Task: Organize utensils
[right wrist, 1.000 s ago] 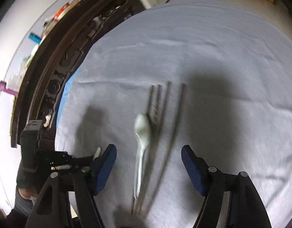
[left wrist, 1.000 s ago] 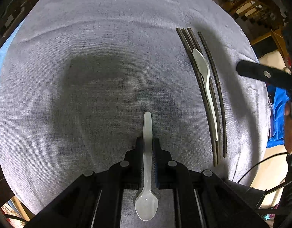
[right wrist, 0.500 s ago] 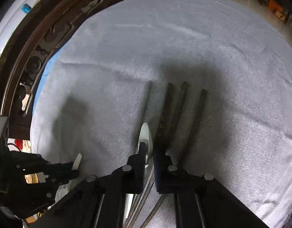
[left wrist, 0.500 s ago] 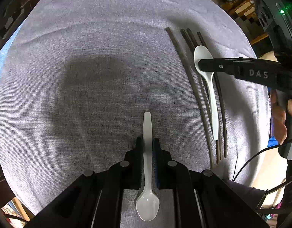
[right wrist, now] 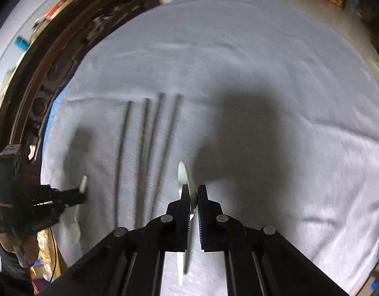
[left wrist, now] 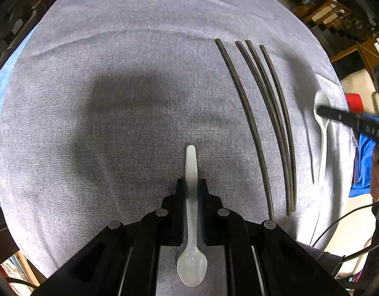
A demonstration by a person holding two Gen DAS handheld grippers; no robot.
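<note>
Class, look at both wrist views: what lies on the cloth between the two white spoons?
Four dark chopsticks lie side by side between the left spoon and the right spoon. The left wrist view shows it clearest; the right wrist view agrees.

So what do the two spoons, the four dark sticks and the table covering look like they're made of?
Both spoons, one in the left tool and one in the right tool, look like thin white plastic: the left spoon is milky and translucent, the right spoon glossy. The four sticks look like dark matte wood, possibly chopsticks. The covering is grey woven cloth with visible ribbing.
</note>
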